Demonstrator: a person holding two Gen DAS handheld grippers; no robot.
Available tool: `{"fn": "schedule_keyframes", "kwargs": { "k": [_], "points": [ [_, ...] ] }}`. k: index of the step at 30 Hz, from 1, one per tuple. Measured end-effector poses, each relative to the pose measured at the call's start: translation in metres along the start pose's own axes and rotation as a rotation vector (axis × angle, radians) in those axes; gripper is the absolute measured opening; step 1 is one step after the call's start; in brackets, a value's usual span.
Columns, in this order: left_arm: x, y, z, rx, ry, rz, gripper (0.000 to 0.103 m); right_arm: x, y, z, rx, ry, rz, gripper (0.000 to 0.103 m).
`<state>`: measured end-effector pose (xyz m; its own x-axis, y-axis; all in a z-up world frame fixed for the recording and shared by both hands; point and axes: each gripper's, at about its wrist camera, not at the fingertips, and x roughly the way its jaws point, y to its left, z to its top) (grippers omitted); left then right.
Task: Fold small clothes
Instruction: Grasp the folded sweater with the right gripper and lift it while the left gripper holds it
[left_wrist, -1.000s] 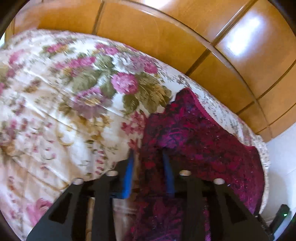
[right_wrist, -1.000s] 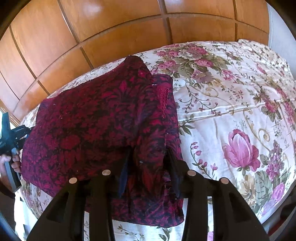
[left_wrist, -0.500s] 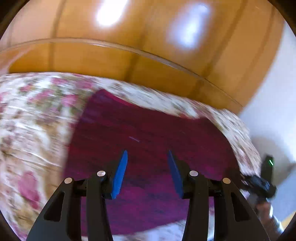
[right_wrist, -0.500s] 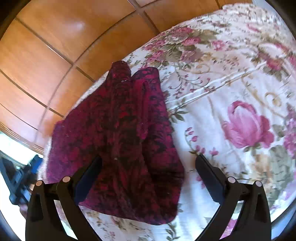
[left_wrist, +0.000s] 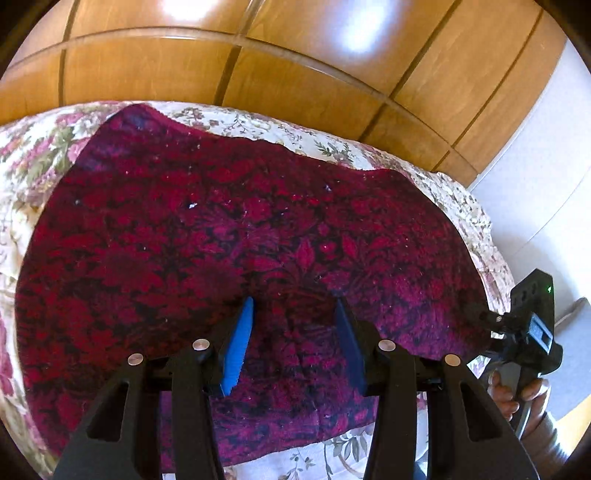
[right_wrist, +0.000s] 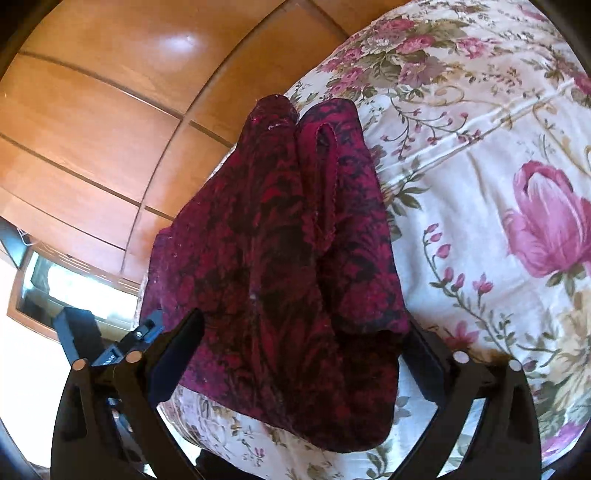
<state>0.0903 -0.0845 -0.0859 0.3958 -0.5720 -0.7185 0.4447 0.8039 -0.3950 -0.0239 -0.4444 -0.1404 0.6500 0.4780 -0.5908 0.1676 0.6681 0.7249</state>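
A dark red and black patterned garment (left_wrist: 258, 236) lies folded on the floral bedspread (left_wrist: 33, 155) near the bed's corner. My left gripper (left_wrist: 293, 306) hovers over its near part with jaws open and empty. In the right wrist view the same garment (right_wrist: 295, 240) lies as a long folded strip with a hemmed edge on top. My right gripper (right_wrist: 303, 332) is open wide, one finger on each side of the garment's near end, holding nothing. The right gripper also shows in the left wrist view (left_wrist: 528, 332), held by a hand off the bed's right edge.
A wooden panelled wall (left_wrist: 258, 55) stands right behind the bed. A white wall (left_wrist: 546, 166) is at the right. The bedspread (right_wrist: 498, 184) stretches wide to the right of the garment. The left gripper's body (right_wrist: 92, 339) shows at the bed's left edge, near a window (right_wrist: 55, 280).
Both grippers have let go of the garment and opened. The left one swung to look along the garment; the right one pulled back and opened wide.
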Motion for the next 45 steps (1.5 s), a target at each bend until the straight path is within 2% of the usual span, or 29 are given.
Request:
{"fn": "schedule_keyframes", "kwargs": {
  "k": [1,2,4,6,9,17,22,24,28,30,33,37,39,41,43,44,45],
  "points": [
    [0.001,0.000,0.000,-0.003,0.001,-0.002,0.044,0.001,0.000,-0.001,0.006,0.003,0.007,0.075],
    [0.001,0.002,0.001,-0.005,0.002,-0.003,0.044,0.003,-0.001,-0.002,0.024,0.007,0.017,0.071],
    [0.001,0.003,0.001,-0.004,0.004,-0.006,0.044,0.004,-0.002,-0.002,0.050,0.009,0.049,0.052],
    [0.002,0.005,0.002,-0.006,0.006,-0.013,0.044,0.005,0.001,-0.003,0.066,0.009,0.076,0.044],
    [0.001,0.011,0.003,-0.035,0.013,-0.040,0.044,0.001,0.019,-0.002,0.034,-0.014,0.091,0.040],
    [-0.004,0.036,0.005,-0.128,0.017,-0.118,0.044,-0.006,0.092,0.006,-0.135,-0.035,0.148,0.037],
    [-0.004,0.039,0.003,-0.138,0.013,-0.133,0.044,0.016,0.150,-0.004,-0.263,0.000,0.168,0.036],
    [-0.006,0.045,0.002,-0.160,0.011,-0.148,0.040,0.025,0.167,-0.007,-0.298,0.015,0.168,0.036],
    [-0.010,0.062,-0.002,-0.226,-0.007,-0.226,0.039,0.043,0.198,-0.014,-0.363,0.044,0.167,0.036],
    [-0.009,0.067,-0.006,-0.239,-0.008,-0.223,0.028,0.051,0.214,-0.020,-0.406,0.056,0.149,0.036],
    [-0.011,0.073,-0.008,-0.253,-0.008,-0.244,0.028,0.068,0.235,-0.033,-0.499,0.080,0.080,0.036],
    [-0.027,0.089,-0.011,-0.304,-0.027,-0.285,0.028,0.083,0.253,-0.047,-0.576,0.098,0.029,0.036],
    [-0.044,0.105,-0.016,-0.348,-0.056,-0.300,0.028,0.088,0.261,-0.054,-0.627,0.101,-0.001,0.036],
    [-0.063,0.125,-0.018,-0.380,-0.101,-0.282,0.028,0.093,0.268,-0.059,-0.667,0.102,-0.020,0.036],
    [-0.081,0.149,-0.024,-0.429,-0.136,-0.301,0.036,0.098,0.274,-0.066,-0.709,0.101,-0.037,0.036],
    [-0.086,0.157,-0.026,-0.460,-0.150,-0.323,0.048,0.100,0.279,-0.071,-0.740,0.100,-0.046,0.036],
    [-0.094,0.173,-0.028,-0.518,-0.174,-0.378,0.057,0.102,0.281,-0.075,-0.764,0.100,-0.049,0.036]
  ]
}}
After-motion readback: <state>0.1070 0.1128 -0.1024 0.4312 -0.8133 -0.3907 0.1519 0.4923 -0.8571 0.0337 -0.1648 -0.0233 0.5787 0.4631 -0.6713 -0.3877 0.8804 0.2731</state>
